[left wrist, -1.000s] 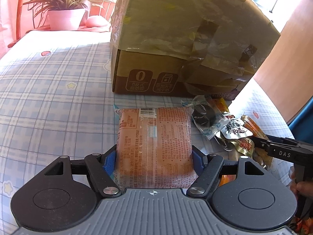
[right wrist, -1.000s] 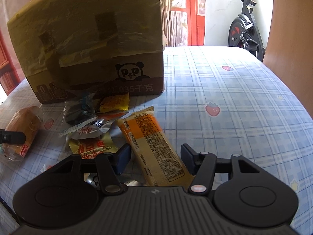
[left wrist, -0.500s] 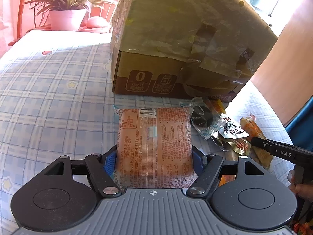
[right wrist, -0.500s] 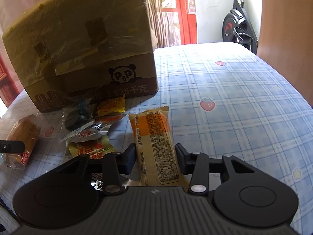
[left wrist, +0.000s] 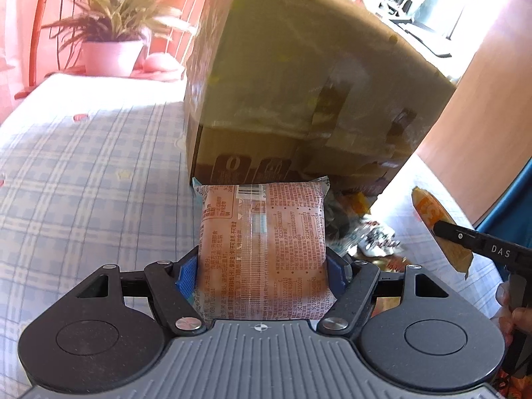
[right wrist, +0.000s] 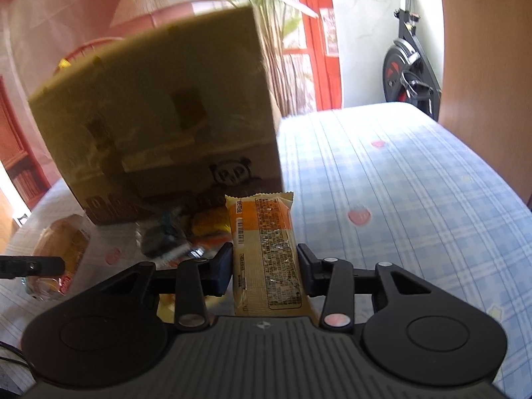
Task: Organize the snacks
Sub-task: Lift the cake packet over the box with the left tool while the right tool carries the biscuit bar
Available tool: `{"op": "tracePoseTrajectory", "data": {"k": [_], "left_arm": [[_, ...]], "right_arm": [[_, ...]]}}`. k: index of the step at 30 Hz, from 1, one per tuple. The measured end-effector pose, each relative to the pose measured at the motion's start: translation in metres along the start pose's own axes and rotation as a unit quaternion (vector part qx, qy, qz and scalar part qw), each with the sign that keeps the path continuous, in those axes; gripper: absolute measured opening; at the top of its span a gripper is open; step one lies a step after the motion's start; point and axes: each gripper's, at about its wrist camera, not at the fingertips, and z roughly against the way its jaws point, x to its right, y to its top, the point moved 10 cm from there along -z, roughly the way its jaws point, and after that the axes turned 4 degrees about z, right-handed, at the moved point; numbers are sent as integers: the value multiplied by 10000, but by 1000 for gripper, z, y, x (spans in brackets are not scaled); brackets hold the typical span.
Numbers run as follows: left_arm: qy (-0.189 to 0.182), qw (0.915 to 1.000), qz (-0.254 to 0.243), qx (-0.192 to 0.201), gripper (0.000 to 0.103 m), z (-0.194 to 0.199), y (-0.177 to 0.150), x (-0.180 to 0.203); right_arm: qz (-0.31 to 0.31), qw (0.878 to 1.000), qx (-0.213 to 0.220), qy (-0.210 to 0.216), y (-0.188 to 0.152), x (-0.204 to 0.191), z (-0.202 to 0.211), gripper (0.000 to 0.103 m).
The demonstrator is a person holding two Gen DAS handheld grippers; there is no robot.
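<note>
The left gripper (left wrist: pixel 262 269) has its jaws spread wide around a broad pinkish bread packet (left wrist: pixel 262 246), both blue pads pressed against the packet's sides, so it is gripped; the packet juts out ahead of the jaws toward the cardboard box (left wrist: pixel 299 99) on the checked tablecloth (left wrist: pixel 83 183). The right gripper (right wrist: pixel 264 272) has just been closing its jaws and now stands narrow, clamped on a slim orange snack bar (right wrist: pixel 266 249) that runs lengthwise between the fingers, its sealed far end sticking out ahead of the jaws, close before the box's lower corner. In the left wrist view that bar hangs clear of the cloth, to the right of the left jaws. Ahead and to the left of the right jaws, a small pile of loose snack packets (right wrist: pixel 186 232) lies on the cloth at the foot of the box.
</note>
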Motion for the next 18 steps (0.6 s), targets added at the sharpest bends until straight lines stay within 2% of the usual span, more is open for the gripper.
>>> {"op": "tracePoseTrajectory", "data": {"k": [10,18], "left_arm": [[-328,9971,-315,611,75,51,49,28],[-674,9887,-702,1144,75,86,106,60]], "right_arm": [[158,9959,734,503,58,-33,35,42],[336,9867,1365,810,115,-57,59,42]]}}
